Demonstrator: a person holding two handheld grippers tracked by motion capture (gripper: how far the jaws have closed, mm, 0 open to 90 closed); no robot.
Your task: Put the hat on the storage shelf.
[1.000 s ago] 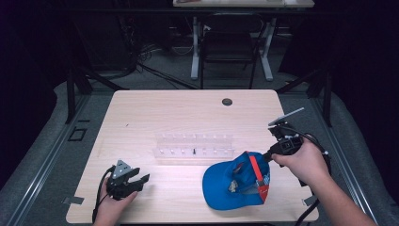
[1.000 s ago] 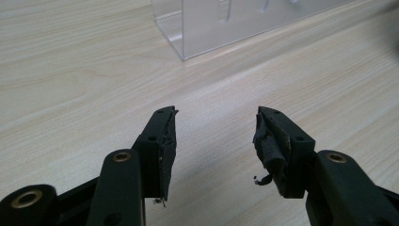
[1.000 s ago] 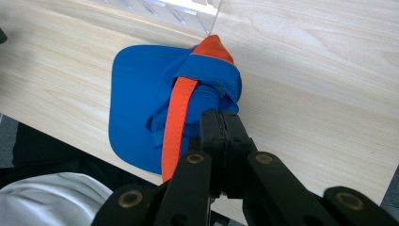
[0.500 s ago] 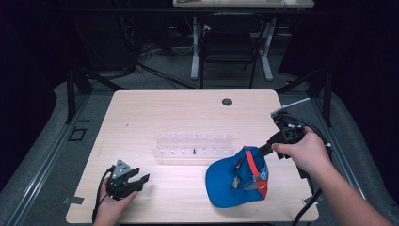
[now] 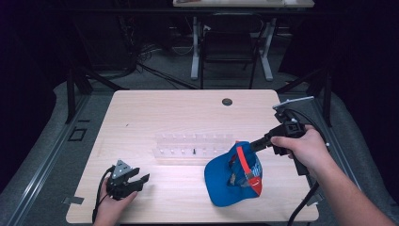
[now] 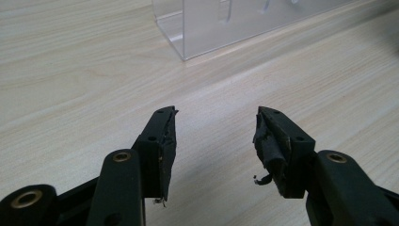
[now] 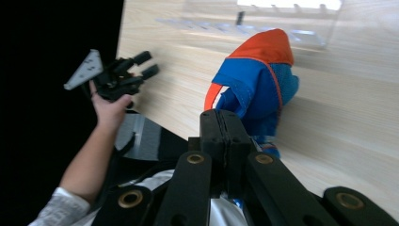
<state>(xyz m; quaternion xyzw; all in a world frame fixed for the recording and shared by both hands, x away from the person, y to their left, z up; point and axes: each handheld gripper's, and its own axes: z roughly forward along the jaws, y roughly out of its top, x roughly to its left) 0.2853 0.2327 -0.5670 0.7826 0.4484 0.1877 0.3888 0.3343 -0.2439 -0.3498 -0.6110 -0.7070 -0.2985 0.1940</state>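
Two grippers in play. Right gripper [image 5: 255,144] sits at the right side of the light wood desk [image 5: 188,113], fingers [image 7: 226,134] pressed together with no gap visible between the black pads, in the right gripper view. They are clamped on the near edge of the blue fabric baseball cap with red-orange trim [image 5: 234,173]; high view shows the fingertips meeting the cap's upper right rim by the red strap, though the exact bite point is hidden behind the fingers. Cap lies on the desk near the front right, just in front of the clear acrylic rack with small pegs [image 5: 194,145], touching or nearly touching its right end; cannot tell which. Cap's crown is slumped, open side tipped toward the right gripper. Left gripper [image 5: 134,179] is at the front left corner of the desk, well apart from the cap, held low over the surface by the person's left hand [image 5: 109,207]. Its fingers [image 6: 162,141] are spread wide, bare wood between them, holding nothing and touching nothing. Worn pad material hangs loose off the right-hand finger in the left gripper view. Corner of the clear rack sits ahead of the left gripper, not in contact.
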